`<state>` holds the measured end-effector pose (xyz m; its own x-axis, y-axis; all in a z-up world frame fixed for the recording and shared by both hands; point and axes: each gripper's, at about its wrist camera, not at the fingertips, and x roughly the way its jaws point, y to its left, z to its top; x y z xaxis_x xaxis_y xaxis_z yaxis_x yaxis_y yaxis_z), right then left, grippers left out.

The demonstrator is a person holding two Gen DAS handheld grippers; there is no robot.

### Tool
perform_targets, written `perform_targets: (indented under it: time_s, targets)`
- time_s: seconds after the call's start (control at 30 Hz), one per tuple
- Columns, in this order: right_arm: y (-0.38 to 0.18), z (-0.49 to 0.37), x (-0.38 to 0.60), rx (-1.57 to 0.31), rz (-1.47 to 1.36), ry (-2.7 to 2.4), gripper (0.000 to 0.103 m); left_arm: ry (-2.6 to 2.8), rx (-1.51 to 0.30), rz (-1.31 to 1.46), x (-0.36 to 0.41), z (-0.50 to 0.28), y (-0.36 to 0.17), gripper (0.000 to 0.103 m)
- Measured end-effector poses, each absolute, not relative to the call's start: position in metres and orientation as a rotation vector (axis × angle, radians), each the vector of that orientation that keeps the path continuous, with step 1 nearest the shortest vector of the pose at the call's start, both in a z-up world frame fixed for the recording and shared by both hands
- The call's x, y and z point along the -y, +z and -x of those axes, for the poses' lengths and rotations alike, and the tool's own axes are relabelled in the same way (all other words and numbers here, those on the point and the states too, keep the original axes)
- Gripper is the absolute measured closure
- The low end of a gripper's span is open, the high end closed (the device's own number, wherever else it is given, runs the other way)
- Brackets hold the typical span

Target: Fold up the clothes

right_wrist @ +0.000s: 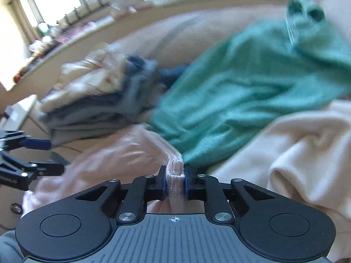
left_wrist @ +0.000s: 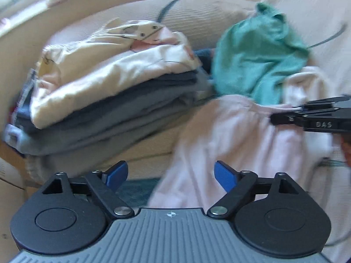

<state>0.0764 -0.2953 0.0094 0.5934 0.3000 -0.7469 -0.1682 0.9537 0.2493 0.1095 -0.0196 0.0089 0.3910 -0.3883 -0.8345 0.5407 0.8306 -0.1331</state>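
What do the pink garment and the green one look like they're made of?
Pink garment: looks like thin, soft, matte knit, bunching into fine pleats where the right hand-held gripper pinches it. Green garment: probably a fuzzier, thicker knit, slightly nubby; blur leaves it open.

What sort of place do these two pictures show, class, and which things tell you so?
Probably a home living room or bedroom: a cream ribbed-fabric sofa or bed, a stack of folded blue and cream clothes, loose laundry like the crumpled green top, and a cluttered sunlit windowsill.
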Motion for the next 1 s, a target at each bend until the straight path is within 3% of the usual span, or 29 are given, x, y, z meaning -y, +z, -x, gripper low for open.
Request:
perform_targets:
  time_s: [0.2, 0.47, 0.6, 0.9, 1.0]
  targets:
    - [0.057, -0.026, 0.251, -0.804, -0.093, 0.523, 0.089, -0.537, -1.055, -0.091, -0.027, -0.112, 0.026, 0.014]
    - [0.06, 0.028, 0.147, -0.766, 0.133, 0.784, 0.089, -0.598, -1.259, 0.208, -0.068, -0.092, 0.032, 0.008]
    - [0.037, 0.046, 0.117, -0.753, 0.252, 0.735, 0.089, -0.682, -1.214, 0.066, -0.035, -0.063, 0.044, 0.005]
    - [0.007, 0.085, 0.106, -0.69, 0.344, 0.639, 0.089, -0.757, -1.096, -0.397, 0.048, -0.042, 0.048, 0.008]
    - [0.003, 0.089, 0.102, -0.674, 0.376, 0.639, 0.089, -0.772, -1.09, -0.509, 0.07, -0.035, 0.038, 0.02]
